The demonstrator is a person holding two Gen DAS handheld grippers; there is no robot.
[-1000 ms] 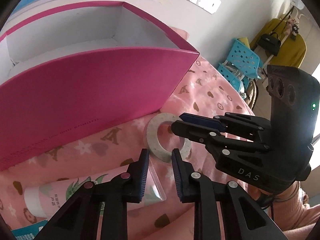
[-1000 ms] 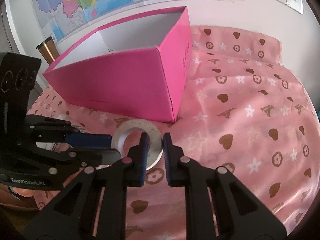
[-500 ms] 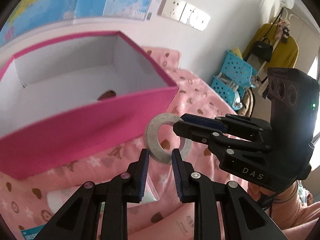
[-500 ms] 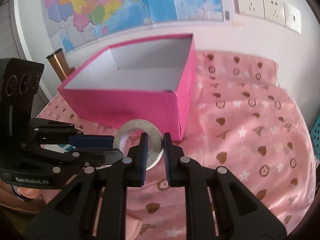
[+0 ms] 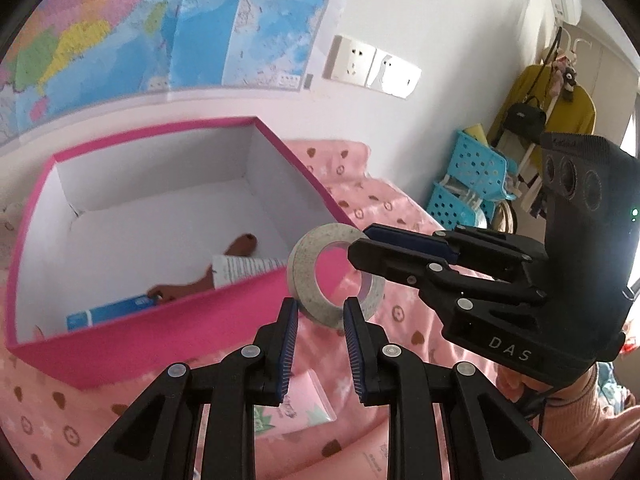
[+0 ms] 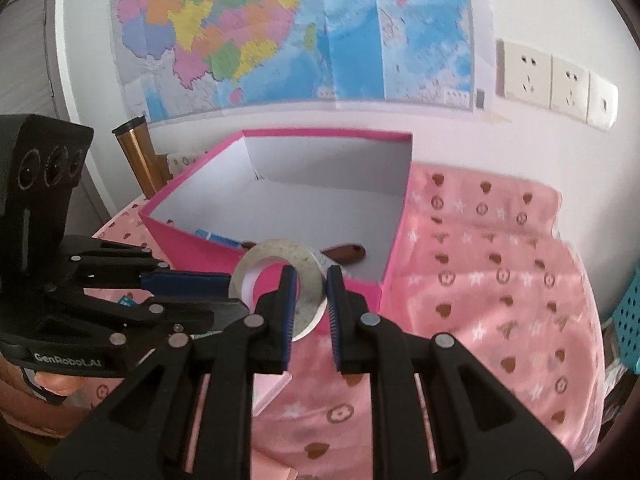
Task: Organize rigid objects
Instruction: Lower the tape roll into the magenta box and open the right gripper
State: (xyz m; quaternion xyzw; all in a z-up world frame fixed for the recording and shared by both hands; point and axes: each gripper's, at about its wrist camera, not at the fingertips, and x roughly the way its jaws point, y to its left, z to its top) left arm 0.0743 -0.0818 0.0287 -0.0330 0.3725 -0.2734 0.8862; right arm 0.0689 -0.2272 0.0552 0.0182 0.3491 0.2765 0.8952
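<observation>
Right gripper (image 6: 308,300) clamps tape roll (image 6: 280,276) (matte grey ring) at pink cardboard box's (image 5: 132,332) 4 o'clock corner; left gripper (image 5: 320,332) closed, nothing between pads.

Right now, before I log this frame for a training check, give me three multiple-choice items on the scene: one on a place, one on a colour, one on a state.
1. Where is the white ring-shaped tape roll relative to the open cardboard box?
A. lying inside on its floor
B. raised in front of its near wall
C. behind it

2. What colour is the box on the outside?
A. pink
B. blue
C. brown

3. What is the right gripper doing?
A. open and empty
B. shut on the tape roll's wall
C. out of view

Answers:
1. B, since the roll overlaps the near wall's top edge and is clear of the cloth.
2. A, since the outer walls are bright pink and the inside is white.
3. B, since the ring's wall sits between its pads.
</observation>
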